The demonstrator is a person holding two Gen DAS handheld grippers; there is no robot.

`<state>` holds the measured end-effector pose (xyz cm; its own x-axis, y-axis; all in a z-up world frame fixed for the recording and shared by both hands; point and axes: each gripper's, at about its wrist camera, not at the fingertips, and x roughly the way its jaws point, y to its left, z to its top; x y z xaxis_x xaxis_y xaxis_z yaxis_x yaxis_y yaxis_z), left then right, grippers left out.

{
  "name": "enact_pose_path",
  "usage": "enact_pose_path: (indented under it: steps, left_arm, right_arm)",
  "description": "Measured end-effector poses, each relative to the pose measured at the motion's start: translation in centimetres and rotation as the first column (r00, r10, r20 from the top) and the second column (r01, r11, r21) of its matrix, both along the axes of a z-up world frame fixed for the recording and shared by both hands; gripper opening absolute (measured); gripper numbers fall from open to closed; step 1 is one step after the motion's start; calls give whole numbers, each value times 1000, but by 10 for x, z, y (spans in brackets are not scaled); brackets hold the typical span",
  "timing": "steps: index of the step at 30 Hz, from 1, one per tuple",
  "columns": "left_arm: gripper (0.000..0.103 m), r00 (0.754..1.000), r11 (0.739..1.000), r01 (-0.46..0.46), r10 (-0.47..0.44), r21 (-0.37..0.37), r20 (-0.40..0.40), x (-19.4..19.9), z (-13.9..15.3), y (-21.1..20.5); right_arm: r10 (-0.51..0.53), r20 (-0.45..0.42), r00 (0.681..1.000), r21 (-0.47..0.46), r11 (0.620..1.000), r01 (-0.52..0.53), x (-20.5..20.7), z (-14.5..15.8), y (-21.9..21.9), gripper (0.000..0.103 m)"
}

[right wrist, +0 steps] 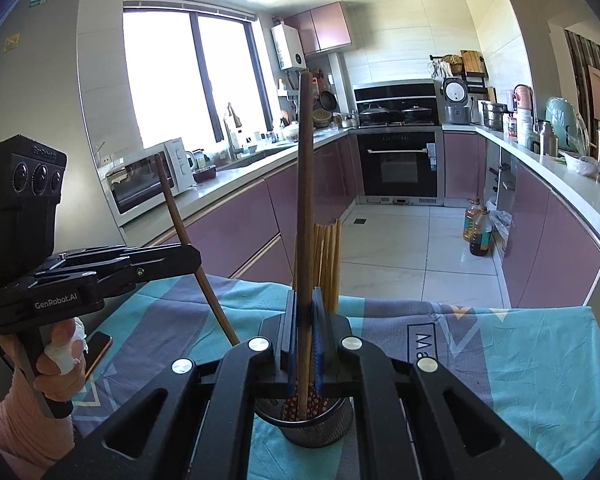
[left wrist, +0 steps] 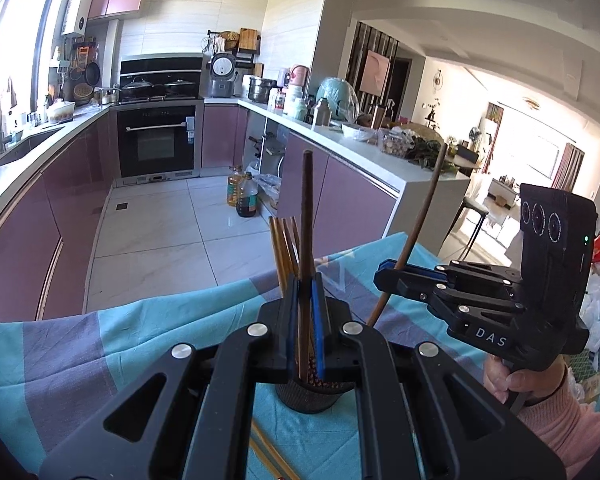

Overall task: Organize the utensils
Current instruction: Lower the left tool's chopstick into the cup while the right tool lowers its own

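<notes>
Each hand-held gripper, left (left wrist: 305, 320) and right (right wrist: 305, 332), clamps a dark chopstick (left wrist: 306, 220) upright above the mesh holder (right wrist: 316, 424).

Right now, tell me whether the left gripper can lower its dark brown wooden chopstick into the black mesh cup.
Probably yes: the left gripper holds the dark brown chopstick upright over the black mesh cup, whose near side looks open.
</notes>
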<state>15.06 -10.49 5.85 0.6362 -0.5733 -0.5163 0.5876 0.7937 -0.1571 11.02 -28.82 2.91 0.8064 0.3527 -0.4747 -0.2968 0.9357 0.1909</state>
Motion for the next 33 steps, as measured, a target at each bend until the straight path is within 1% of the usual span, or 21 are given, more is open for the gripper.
enact_pose_path:
  steps: [6,15,24,33]
  left_arm:
    - [7,999,999,19,-17,48,-32,8,-6,-7]
    - [7,995,995,43,-35,89,-94,23,-20,-16]
    - [7,994,995,34,-24,92,-109,40,-18,-20]
    - [7,991,996,1,11,94,-132,59,-25,-26]
  right_arm:
    - [3,-49,999,-31,1000,-5,6,-8,2,6]
    - [-4,-117,993,-57,998,-3,16,-22,6,6]
    - [-11,-145,989,-53,999,3,28,-28,4,6]
    - [-19,-159,987,-53,999,11,37,-33,5,7]
